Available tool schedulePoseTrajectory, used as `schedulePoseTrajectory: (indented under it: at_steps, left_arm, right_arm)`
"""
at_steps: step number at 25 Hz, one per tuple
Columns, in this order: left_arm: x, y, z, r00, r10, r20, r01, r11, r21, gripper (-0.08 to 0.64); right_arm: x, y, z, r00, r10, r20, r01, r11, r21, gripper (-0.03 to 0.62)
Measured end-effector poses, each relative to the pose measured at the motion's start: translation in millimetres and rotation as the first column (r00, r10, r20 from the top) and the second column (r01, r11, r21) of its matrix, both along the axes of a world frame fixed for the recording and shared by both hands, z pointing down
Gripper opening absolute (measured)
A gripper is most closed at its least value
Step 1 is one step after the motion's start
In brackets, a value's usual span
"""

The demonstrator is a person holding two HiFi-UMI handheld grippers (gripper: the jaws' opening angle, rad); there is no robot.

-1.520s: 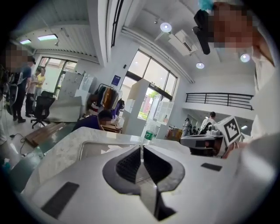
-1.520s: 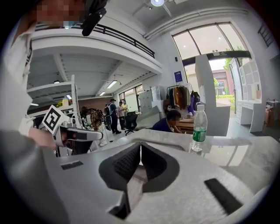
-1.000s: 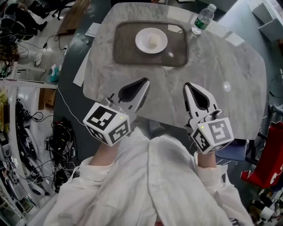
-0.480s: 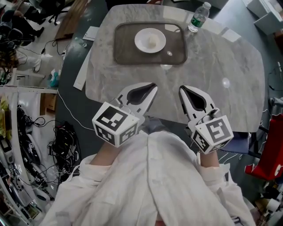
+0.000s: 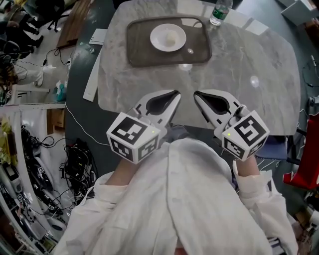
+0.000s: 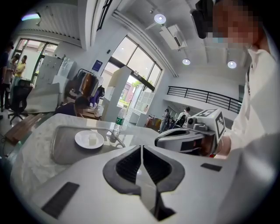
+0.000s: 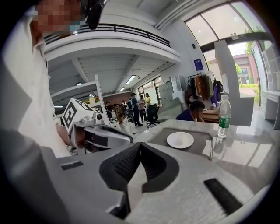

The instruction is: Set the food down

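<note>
A small pale piece of food (image 5: 171, 36) lies on a white plate (image 5: 162, 42) in a dark tray (image 5: 135, 52) at the far side of the grey marble table (image 5: 249, 55). The left gripper view shows the food (image 6: 92, 138) on the plate (image 6: 83, 141). The right gripper view shows the plate (image 7: 180, 140). My left gripper (image 5: 175, 93) and right gripper (image 5: 196, 94) hover side by side over the table's near edge, well short of the tray. Both are shut with nothing between the jaws, and their tips point toward each other.
A plastic water bottle (image 5: 218, 12) stands beyond the tray's far right corner. Papers (image 5: 93, 74) lie along the table's left edge. Cables and clutter (image 5: 75, 154) cover the floor to the left. People stand and sit in the background of both gripper views.
Both grippers have drawn back toward the person at the table's near edge and swung their tips closer together. The plate and tray stayed put. The jaws stayed shut.
</note>
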State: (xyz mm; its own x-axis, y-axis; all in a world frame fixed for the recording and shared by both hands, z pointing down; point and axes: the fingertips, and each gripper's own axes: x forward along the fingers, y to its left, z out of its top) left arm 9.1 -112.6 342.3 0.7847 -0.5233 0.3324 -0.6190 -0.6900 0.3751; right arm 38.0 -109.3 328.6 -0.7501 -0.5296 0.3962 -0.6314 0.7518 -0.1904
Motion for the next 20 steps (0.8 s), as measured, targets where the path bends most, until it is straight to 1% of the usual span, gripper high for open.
schedulePoseTrajectory:
  at_steps: [2, 4, 6, 10, 16, 18, 20]
  left_arm:
    - [-3, 0, -2, 1.000, 0.005, -0.012, -0.005, 1.000, 0.001, 0.028]
    - [-4, -1, -4, 1.000, 0.009, -0.021, -0.009, 1.000, 0.005, 0.028]
    - [-4, -2, -4, 1.000, 0.013, -0.021, -0.013, 1.000, 0.009, 0.028]
    - [-3, -1, -2, 1.000, 0.023, -0.018, -0.022, 1.000, 0.007, 0.028]
    - [6, 4, 2, 0.998, 0.054, -0.019, -0.054, 0.999, -0.004, 0.028]
    - [8, 7, 3, 0.998, 0.063, -0.021, -0.063, 0.998, -0.010, 0.028]
    - [9, 7, 5, 0.998, 0.064, -0.030, -0.064, 0.998, -0.022, 0.028]
  right_arm:
    - [-5, 0, -1, 1.000, -0.016, 0.001, 0.016, 1.000, -0.011, 0.003]
    - [-6, 0, 1, 0.999, -0.035, -0.022, 0.035, 0.999, -0.012, 0.003]
    - [-3, 0, 3, 0.998, -0.039, -0.039, 0.039, 0.999, -0.018, 0.003]
    - [2, 1, 3, 0.999, -0.037, -0.030, 0.036, 0.998, -0.042, 0.003]
    - [5, 6, 4, 0.995, -0.081, -0.059, 0.078, 0.996, -0.045, 0.003]
    - [6, 7, 2, 0.995, -0.078, -0.061, 0.076, 0.996, -0.043, 0.003]
    - [10, 2, 0, 0.997, -0.052, -0.064, 0.050, 0.998, -0.035, 0.003]
